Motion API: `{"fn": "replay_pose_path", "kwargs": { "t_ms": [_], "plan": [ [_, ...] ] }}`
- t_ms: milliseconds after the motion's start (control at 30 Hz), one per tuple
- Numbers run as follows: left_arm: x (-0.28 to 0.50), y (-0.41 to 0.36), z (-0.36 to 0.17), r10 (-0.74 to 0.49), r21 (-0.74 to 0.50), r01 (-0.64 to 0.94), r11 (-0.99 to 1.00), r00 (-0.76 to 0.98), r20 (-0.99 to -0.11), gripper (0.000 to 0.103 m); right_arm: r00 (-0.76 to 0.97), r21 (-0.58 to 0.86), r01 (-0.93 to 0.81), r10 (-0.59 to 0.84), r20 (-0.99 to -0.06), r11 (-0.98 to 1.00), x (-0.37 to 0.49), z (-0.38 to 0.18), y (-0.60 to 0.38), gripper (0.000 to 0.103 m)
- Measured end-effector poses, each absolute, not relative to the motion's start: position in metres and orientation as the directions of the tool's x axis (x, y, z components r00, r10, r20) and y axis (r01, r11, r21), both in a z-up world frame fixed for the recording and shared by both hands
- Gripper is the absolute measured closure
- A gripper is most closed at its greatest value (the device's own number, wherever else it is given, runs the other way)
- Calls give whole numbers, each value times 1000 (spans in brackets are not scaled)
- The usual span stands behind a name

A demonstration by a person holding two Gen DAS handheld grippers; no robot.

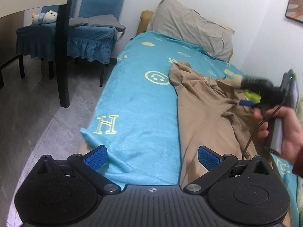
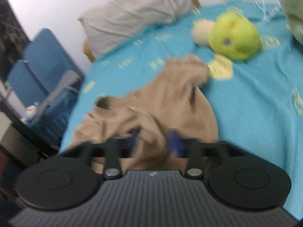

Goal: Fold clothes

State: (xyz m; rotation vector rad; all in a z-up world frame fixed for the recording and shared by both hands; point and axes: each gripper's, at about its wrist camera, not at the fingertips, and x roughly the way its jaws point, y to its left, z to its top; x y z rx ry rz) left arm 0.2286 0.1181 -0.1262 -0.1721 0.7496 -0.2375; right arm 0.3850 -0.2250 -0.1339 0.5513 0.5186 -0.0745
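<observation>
L wrist view, far left: pale counter edge (image 1: 28, 1) w/ dark leg; behind it two chairs w/ blue quilted covers (image 1: 89, 39), small blue-white plush toy (image 1: 45, 17) on the left seat, grey folded cloth (image 1: 100, 21) on the right seat. Grey tiled floor (image 1: 37, 113) below.

Centre: bed w/ turquoise blanket (image 1: 132, 104), yellow H letters and smiley print. Grey pillow (image 1: 191, 28) at head end against white wall.

Centre-right: tan garment (image 1: 200, 113), crumpled, lying on blanket, one part reaching toward pillow, rest running down to the near edge of the view.

Bottom: left gripper (image 1: 152, 158), fingers (image 1: 96, 158) spread wide, blue pads apart, nothing between them; left pad over blanket, right pad over edge of tan garment, contact not discernible.

Far right: right gripper (image 1: 246, 100) seen side-on, blurred, above garment, held by person's hand (image 1: 284, 130); framed picture (image 1: 295, 3) on wall above.

R wrist view, heavy blur. Left: blue chairs. Top-centre: grey pillow. Centre: tan garment bunched on blanket, right up to the fingers. Blue pads (image 2: 175, 143) partway apart, cloth lying between them; whether pads press on it: cannot tell. Right: green-yellow plush toy (image 2: 233, 37) on blanket, well apart from garment.
</observation>
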Motion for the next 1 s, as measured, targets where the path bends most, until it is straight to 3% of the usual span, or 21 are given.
{"fn": "replay_pose_path", "kwargs": {
  "t_ms": [33,133,233,267,333,400,467,567,733,1000],
  "plan": [
    [230,116,-127,-275,-235,156,959,706,-653,0,887,484,173,79,-456,858,383,-129,-223,22],
    [230,108,-130,-281,-226,173,959,704,-652,0,913,491,92,124,-389,866,390,-113,-215,21],
    [229,102,-131,-284,-215,188,958,703,-652,0,857,494,39,225,-463,869,418,-114,-198,24],
    [228,101,-131,-286,-213,192,958,702,-653,0,831,482,28,248,-498,875,428,-118,-191,34],
    [228,100,-133,-288,-211,196,957,699,-655,0,795,437,12,257,-550,899,444,-125,-176,37],
    [227,99,-134,-287,-207,199,958,695,-659,0,762,390,20,239,-602,920,457,-133,-166,51],
    [226,98,-135,-290,-204,205,957,692,-662,0,701,345,50,213,-681,937,469,-141,-159,88],
    [226,96,-136,-295,-200,217,956,684,-667,0,723,296,83,147,-675,952,461,-134,-163,95],
    [222,95,-135,-307,-205,229,952,678,-668,0,817,390,175,88,-570,904,430,-111,-205,95],
    [213,89,-136,-292,-175,237,955,675,-678,0,765,453,280,89,-638,846,441,-150,-242,94]
  ]
}}
